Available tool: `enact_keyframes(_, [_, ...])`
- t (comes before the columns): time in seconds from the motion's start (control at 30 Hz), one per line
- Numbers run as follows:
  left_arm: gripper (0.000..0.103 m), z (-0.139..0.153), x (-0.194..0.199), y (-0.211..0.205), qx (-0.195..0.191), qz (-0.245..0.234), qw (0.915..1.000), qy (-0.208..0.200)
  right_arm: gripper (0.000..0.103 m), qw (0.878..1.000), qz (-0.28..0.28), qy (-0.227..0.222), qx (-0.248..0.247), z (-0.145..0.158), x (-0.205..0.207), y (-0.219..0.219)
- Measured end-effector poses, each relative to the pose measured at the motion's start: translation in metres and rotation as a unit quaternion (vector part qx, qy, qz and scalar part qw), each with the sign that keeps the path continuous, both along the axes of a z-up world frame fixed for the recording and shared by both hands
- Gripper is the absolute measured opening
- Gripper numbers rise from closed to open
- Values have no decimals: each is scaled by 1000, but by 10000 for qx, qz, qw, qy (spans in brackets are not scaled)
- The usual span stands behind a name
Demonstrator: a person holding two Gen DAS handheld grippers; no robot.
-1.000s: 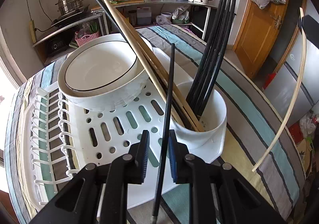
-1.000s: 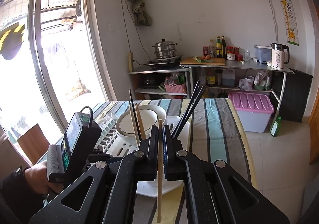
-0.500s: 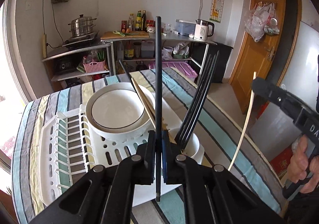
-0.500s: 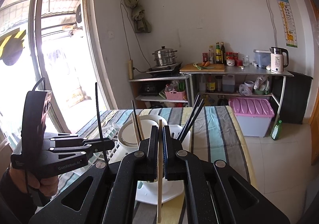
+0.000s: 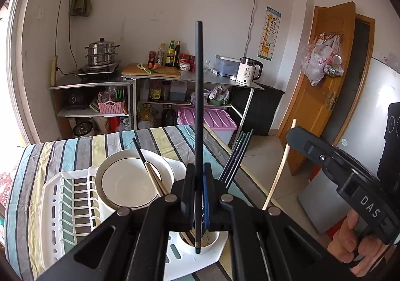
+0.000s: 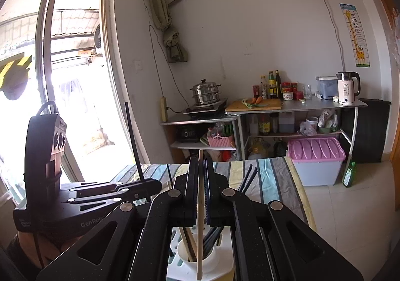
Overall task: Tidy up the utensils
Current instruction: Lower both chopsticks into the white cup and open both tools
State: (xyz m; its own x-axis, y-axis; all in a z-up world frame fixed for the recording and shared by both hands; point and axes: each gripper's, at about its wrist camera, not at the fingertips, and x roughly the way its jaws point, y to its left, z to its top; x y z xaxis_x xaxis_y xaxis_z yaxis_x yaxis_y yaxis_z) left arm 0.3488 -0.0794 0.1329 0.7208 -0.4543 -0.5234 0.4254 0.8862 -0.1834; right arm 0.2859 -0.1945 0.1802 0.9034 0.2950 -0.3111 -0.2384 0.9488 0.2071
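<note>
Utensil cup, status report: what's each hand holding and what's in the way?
Left tongs shut on black chopstick, upright over utensil cup. Right tongs shut on wooden chopstick. Cup already crowded with chopsticks.

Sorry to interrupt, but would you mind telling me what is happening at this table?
A person is sorting chopsticks into the white utensil cup on the dish rack. The left gripper clamps a black chopstick upright above the cup, and the right gripper clamps a wooden chopstick over it. Neither is released yet.
</note>
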Motion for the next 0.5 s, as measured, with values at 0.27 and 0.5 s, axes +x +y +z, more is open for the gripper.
enact_keyframes(0.27, [6,-24,12,-2,-105,12,9999,77,4,9998,29,-128,156,-3,18,0])
enact_keyframes(0.5, [6,-36,17,3,-148,34,9999,31,4,9998,44,-96,158,-15,36,4])
